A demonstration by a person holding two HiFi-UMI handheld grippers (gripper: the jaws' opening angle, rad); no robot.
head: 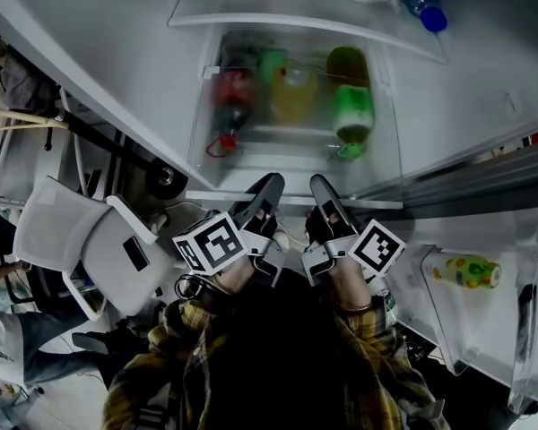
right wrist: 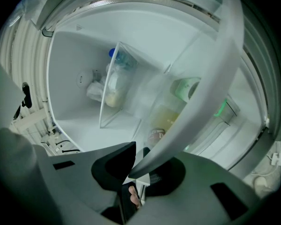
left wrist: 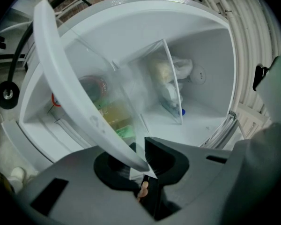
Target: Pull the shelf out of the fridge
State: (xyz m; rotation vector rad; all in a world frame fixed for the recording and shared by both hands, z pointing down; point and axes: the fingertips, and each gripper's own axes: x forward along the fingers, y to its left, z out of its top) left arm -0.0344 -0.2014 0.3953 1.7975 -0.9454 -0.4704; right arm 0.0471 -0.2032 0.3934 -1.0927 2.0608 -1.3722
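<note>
The fridge shelf is a frosted glass pane with a white front trim (head: 217,195). In the head view it lies just ahead of both grippers, and red, yellow and green bottles show blurred beneath it. My left gripper (head: 271,189) is shut on the trim near its middle. My right gripper (head: 322,191) is shut on it a little to the right. In the left gripper view the trim (left wrist: 70,88) runs from upper left down into the left gripper (left wrist: 143,165). In the right gripper view the trim (right wrist: 210,93) slants down into the right gripper (right wrist: 138,165).
A higher glass shelf (head: 251,12) carries a blue-capped bottle (head: 433,18) and a bag. The open door's bin (head: 435,307) at the right holds a yellow bottle (head: 467,271). A white chair (head: 81,240) stands at the left, and a seated person's leg (head: 36,330) shows beyond it.
</note>
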